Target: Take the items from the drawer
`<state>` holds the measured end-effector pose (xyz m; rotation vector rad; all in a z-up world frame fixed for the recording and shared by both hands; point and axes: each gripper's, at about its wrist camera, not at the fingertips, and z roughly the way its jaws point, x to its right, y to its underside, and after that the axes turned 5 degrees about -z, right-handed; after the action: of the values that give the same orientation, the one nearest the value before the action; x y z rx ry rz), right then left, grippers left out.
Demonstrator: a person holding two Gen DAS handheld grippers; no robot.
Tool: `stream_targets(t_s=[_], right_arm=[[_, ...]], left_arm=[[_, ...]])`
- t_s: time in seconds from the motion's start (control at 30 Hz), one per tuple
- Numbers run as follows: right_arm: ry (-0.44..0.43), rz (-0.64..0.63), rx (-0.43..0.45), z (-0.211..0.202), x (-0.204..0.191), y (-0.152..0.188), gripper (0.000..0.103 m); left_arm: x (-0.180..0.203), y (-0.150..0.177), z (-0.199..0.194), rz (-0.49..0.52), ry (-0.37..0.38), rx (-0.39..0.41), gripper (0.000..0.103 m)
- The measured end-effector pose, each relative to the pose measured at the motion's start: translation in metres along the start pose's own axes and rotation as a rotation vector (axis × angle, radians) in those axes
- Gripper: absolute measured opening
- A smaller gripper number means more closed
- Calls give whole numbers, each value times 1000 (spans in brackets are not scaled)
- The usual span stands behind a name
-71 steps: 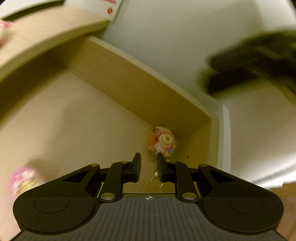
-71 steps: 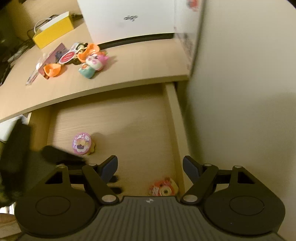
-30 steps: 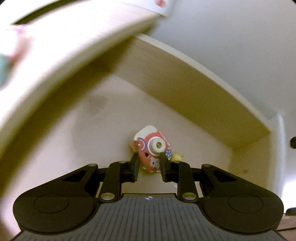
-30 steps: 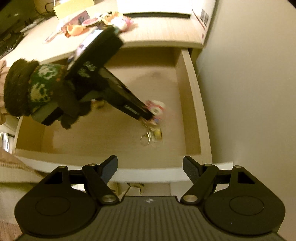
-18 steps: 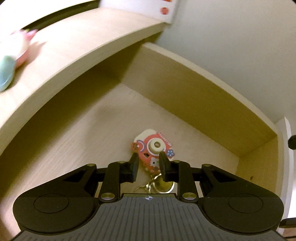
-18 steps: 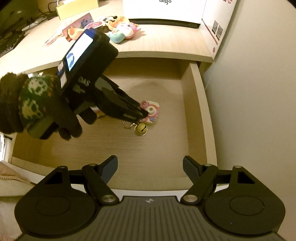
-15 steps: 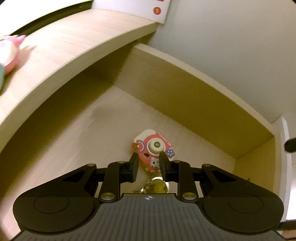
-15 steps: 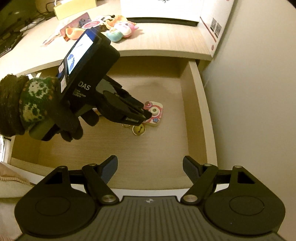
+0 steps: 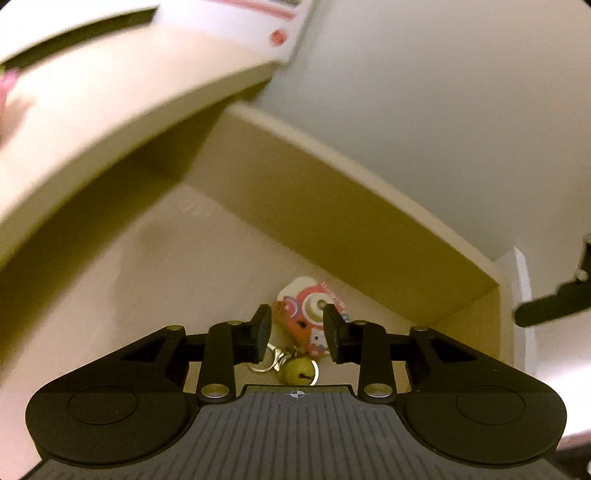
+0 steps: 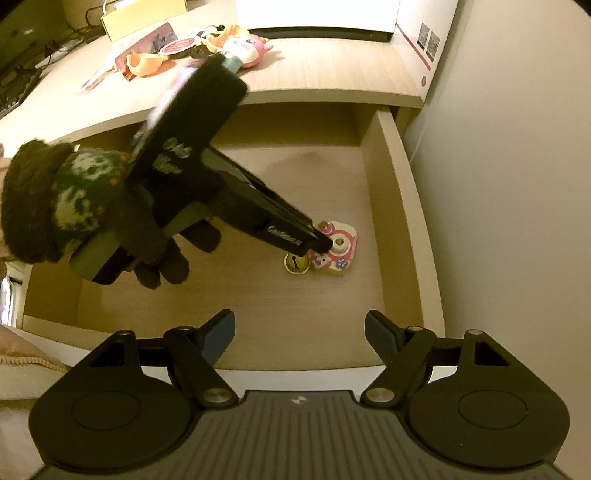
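Note:
The drawer [image 10: 406, 221] stands pulled out under the desk top. A small red and white camera-shaped toy [image 10: 340, 247] with a keyring and a brass bell [image 10: 295, 263] lies flat on the drawer floor, right of centre. My left gripper [image 10: 321, 242] reaches down into the drawer, its tips at the toy's left edge. In the left wrist view the toy [image 9: 306, 321] shows between the fingers of the left gripper [image 9: 298, 332], which stand slightly apart; the bell [image 9: 300, 371] lies just below. My right gripper [image 10: 299, 332] hangs wide open above the drawer's front edge, holding nothing.
Several small plush and plastic toys [image 10: 243, 51] lie on the desk top [image 10: 332, 85], beside a white box [image 10: 332, 18]. A gloved hand [image 10: 155, 229] holds the left gripper. A plain wall runs along the drawer's right side [image 10: 517, 184].
The left gripper pulled the toy out of the drawer's front right corner toward the middle. Over the last half second its fingers have spread a little wider around the toy. The right gripper stayed open.

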<state>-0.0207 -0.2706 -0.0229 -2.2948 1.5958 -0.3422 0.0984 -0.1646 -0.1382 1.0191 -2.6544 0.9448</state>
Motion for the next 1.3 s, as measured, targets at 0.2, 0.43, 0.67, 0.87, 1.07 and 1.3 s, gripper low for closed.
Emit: stream_targets(t_s=[0.2, 0.43, 0.67, 0.87, 1.07, 1.3], right_arm=[[15, -12, -1, 3, -2, 3, 78], [27, -17, -8, 1, -6, 12, 78], [37, 17, -4, -1, -2, 15, 78], [35, 15, 4, 3, -5, 13, 78], [48, 13, 9, 2, -1, 16, 78], [46, -2, 14, 5, 1, 18, 82]], left_arm=[[2, -16, 7, -80, 1, -33, 34], [20, -20, 29, -9, -173, -30, 33], [11, -14, 25, 147, -256, -32, 38], [2, -15, 22, 54, -235, -4, 39], [3, -9, 19, 7, -268, 44, 39], [-13, -13, 15, -94, -313, 25, 64]])
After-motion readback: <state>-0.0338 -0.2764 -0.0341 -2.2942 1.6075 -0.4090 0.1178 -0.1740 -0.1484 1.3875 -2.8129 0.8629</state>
